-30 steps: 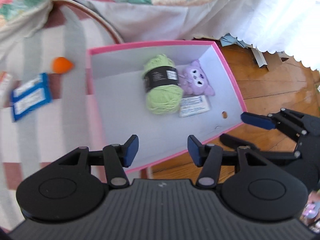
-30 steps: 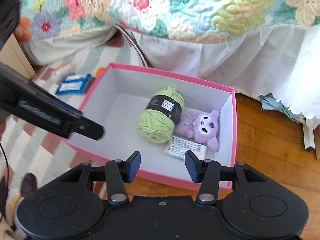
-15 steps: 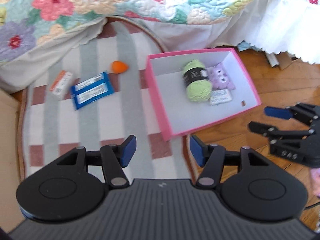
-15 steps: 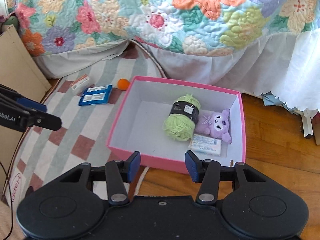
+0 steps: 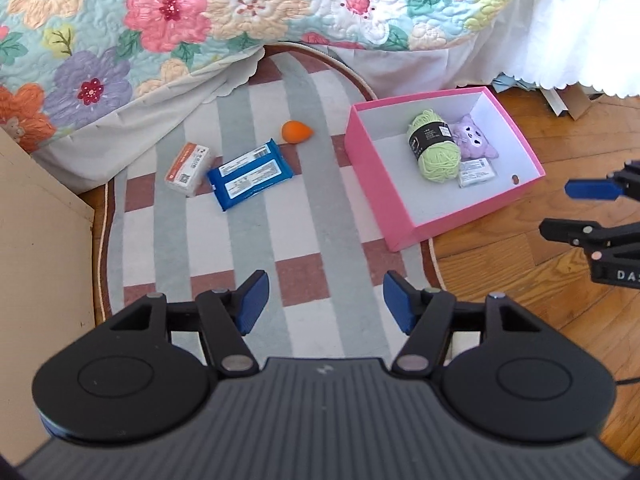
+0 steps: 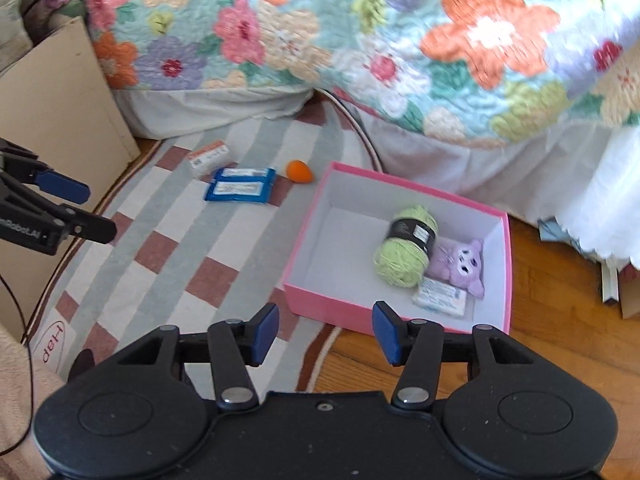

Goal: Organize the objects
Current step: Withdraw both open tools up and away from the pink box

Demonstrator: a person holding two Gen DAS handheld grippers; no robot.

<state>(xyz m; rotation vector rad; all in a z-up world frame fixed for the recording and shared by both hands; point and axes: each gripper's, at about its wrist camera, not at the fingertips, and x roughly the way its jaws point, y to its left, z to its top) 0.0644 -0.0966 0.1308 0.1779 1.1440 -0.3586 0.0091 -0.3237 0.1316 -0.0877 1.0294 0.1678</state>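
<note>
So we've got both grippers up over the floor, pointing down. Our left gripper (image 5: pixel 324 307) has its jaws apart with nothing between them, and they've just been opening wider. Same for our right gripper (image 6: pixel 325 333): apart, empty, just opened a bit more.

The pink box (image 5: pixel 400 216) sits half on the rug (image 5: pixel 256 248), half on the wood floor (image 5: pixel 520 280). Inside it: green yarn (image 5: pixel 434 146), a purple plush (image 5: pixel 474 140) touching it, and a small white pack (image 5: pixel 477 173) just beside both. Out on the rug near the bed (image 5: pixel 240 4): an orange egg (image 5: pixel 296 131), a blue packet (image 5: pixel 250 174) and an orange-white box (image 5: pixel 188 163).
</note>
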